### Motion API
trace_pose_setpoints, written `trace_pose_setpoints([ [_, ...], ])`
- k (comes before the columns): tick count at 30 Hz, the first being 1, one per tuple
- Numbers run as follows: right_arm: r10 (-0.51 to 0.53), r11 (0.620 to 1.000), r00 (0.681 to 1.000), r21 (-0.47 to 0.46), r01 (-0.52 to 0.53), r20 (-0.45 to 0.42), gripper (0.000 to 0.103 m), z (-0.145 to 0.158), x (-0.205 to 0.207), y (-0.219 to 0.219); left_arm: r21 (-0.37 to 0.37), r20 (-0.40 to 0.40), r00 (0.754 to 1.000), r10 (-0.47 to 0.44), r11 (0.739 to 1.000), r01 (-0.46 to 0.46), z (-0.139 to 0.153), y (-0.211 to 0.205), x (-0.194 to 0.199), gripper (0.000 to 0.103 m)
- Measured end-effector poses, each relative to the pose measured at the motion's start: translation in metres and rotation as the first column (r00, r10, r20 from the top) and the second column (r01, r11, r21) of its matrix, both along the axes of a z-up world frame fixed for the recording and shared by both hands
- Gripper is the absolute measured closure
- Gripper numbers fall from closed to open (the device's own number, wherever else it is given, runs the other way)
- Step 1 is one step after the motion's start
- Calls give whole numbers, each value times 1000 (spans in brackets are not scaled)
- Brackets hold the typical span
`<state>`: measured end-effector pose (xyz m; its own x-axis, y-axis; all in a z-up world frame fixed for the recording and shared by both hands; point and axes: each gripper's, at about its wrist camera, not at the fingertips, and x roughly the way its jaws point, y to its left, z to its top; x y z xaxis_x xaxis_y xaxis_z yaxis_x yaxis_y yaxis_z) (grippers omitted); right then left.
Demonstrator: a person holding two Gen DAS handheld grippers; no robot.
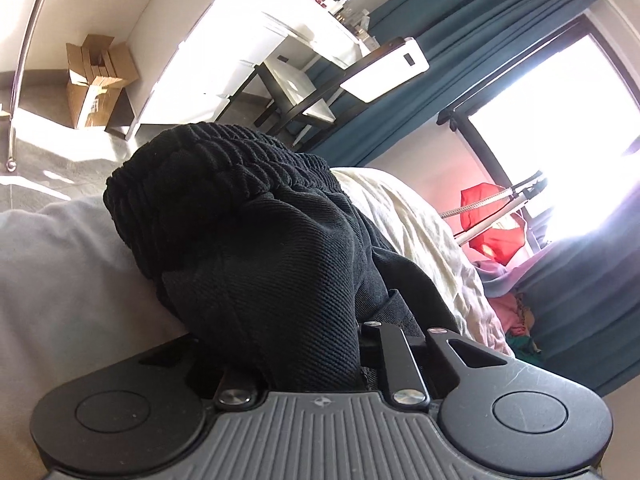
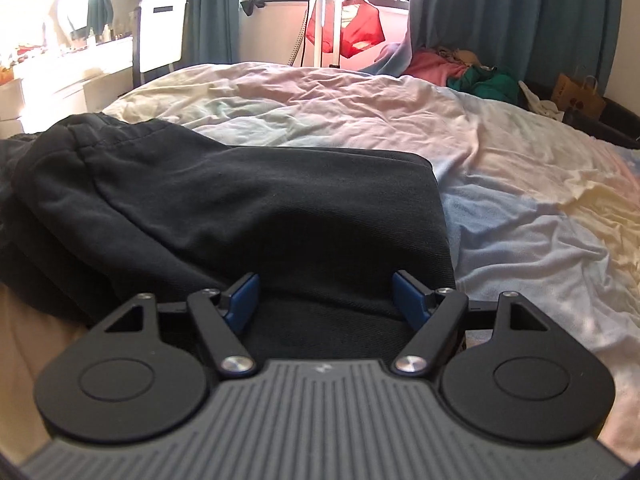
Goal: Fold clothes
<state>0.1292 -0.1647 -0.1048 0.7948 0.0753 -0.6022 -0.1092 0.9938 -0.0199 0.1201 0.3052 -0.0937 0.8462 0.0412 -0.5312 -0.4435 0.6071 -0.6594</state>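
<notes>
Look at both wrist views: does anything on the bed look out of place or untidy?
Yes. A jumbled heap of pink and green clothes sits unfolded at the bed's far edge, while the black garment lies bunched, not flat.

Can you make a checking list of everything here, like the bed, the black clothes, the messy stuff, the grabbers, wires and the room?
Surface: bed, rumpled pastel sheet.
Job's things: black pants lying on bed; ribbed waistband bunched up.
Clutter: clothes pile, paper bag, cardboard box.
Grippers: left gripper shut on pants; right gripper open, pants between its fingers.
Cables: nothing seen.
Surroundings: teal curtains, bright window, white desk, red bag.
</notes>
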Motion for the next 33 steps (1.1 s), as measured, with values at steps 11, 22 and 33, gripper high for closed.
trace_pose_setpoints([
  [11,12,989,999,151,-6,-35,30,20,-3,-32,516,103,992,68,849,-112,118,-148,23,89],
  [22,-371,821,925,439,366,-79,29,42,-5,-166,924,178,926,-333,380,-41,130,-444,37,88],
  [33,-483,618,862,639,458,-152,27,18,-13,-219,919,-378,744,-551,-126,374,-22,-580,44,72],
])
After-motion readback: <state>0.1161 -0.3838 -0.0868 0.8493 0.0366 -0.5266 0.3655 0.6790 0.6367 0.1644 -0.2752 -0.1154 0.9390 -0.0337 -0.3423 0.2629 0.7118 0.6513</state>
